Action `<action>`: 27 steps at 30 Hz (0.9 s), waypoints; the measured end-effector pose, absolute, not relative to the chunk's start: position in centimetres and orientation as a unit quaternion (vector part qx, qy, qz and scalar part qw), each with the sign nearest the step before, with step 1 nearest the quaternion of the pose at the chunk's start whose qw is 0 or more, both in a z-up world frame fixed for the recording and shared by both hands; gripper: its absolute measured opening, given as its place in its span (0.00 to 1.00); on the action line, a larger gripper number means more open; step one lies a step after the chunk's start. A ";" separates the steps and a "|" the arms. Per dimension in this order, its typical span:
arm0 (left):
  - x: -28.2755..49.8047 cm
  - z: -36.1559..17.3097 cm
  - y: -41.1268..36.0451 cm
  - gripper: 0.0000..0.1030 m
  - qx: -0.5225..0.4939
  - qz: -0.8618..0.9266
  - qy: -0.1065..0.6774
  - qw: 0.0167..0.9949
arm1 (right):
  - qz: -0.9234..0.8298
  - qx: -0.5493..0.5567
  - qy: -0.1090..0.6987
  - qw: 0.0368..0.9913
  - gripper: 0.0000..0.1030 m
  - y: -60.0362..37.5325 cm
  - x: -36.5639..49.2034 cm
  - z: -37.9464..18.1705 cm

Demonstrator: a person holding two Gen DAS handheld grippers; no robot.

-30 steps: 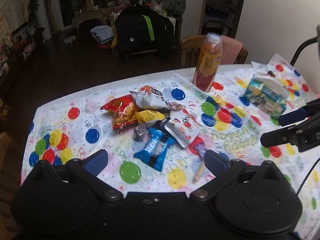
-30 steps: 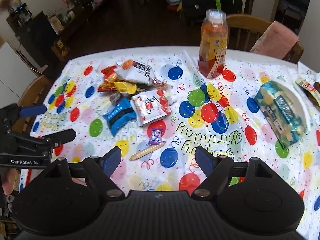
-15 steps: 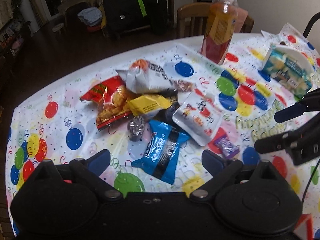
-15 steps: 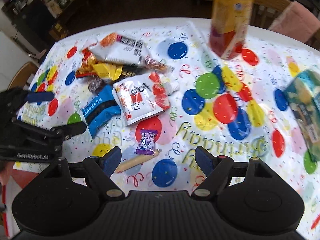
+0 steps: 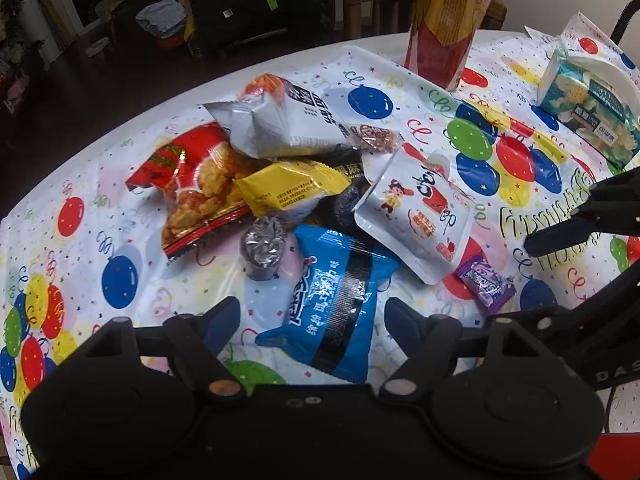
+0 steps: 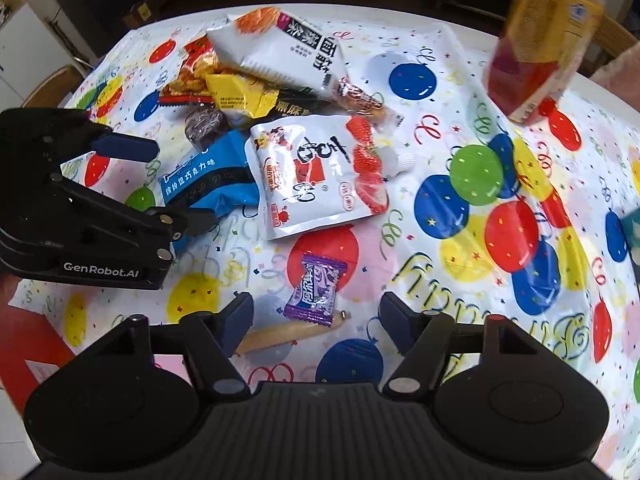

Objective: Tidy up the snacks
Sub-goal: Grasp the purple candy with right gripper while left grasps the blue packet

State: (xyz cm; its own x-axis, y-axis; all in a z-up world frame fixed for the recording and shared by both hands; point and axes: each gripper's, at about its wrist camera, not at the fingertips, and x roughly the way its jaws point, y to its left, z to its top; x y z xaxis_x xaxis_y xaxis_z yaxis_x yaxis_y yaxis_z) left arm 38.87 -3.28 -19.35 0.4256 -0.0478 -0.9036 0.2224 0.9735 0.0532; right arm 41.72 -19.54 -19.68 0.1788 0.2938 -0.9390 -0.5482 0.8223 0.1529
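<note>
Above the bench (image 6: 440,60), the left gripper (image 5: 312,316) is straddling a blue packet (image 5: 332,308) and the right gripper (image 6: 316,312) a purple candy (image 6: 314,290), both gaping wide.

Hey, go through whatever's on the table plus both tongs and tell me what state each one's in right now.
left tongs: open, empty, blue packet between the fingers
right tongs: open, empty, over the purple candy
blue packet: flat, sealed
purple candy: wrapped
white pouch: flat, capped
juice bottle: upright
tissue pack: open on top

Your left gripper (image 6: 176,186) is matte black plastic with blue finger pads and silver screws. It carries white "GenRobot.AI" lettering. Your right gripper (image 6: 316,314) matches it.
</note>
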 end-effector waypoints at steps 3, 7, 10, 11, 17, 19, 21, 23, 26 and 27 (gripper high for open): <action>39.1 -19.8 -3.4 0.67 0.079 -0.083 0.533 0.838 | 0.275 -0.107 0.579 0.760 0.61 -19.3 42.0 -20.2; 39.2 -20.0 -3.3 0.55 0.067 -0.088 0.539 0.835 | 0.275 -0.114 0.574 0.763 0.43 -18.8 41.8 -20.5; 39.4 -20.1 -3.0 0.50 0.051 -0.087 0.542 0.834 | 0.273 -0.117 0.571 0.765 0.35 -18.6 41.8 -20.6; 39.4 -20.0 -2.9 0.47 0.046 -0.088 0.543 0.834 | 0.270 -0.117 0.568 0.768 0.31 -18.6 41.7 -20.6; 39.3 -19.8 -2.3 0.42 0.026 -0.081 0.545 0.834 | 0.255 -0.098 0.569 0.775 0.26 -19.2 41.9 -20.5; 39.1 -19.7 -2.2 0.41 0.023 -0.079 0.548 0.833 | 0.250 -0.092 0.568 0.779 0.26 -19.5 41.8 -20.1; 39.0 -19.6 -2.1 0.40 0.018 -0.076 0.550 0.831 | 0.248 -0.082 0.568 0.780 0.26 -19.9 41.7 -19.6; 38.7 -19.4 -1.9 0.40 0.012 -0.075 0.552 0.831 | 0.247 -0.073 0.570 0.780 0.26 -20.3 41.5 -19.0; 38.1 -18.9 -1.8 0.39 0.004 -0.073 0.552 0.831 | 0.246 -0.063 0.570 0.782 0.26 -21.1 41.0 -17.9; 37.9 -18.7 -1.7 0.39 0.003 -0.072 0.552 0.831 | 0.246 -0.060 0.569 0.782 0.26 -21.4 40.8 -17.4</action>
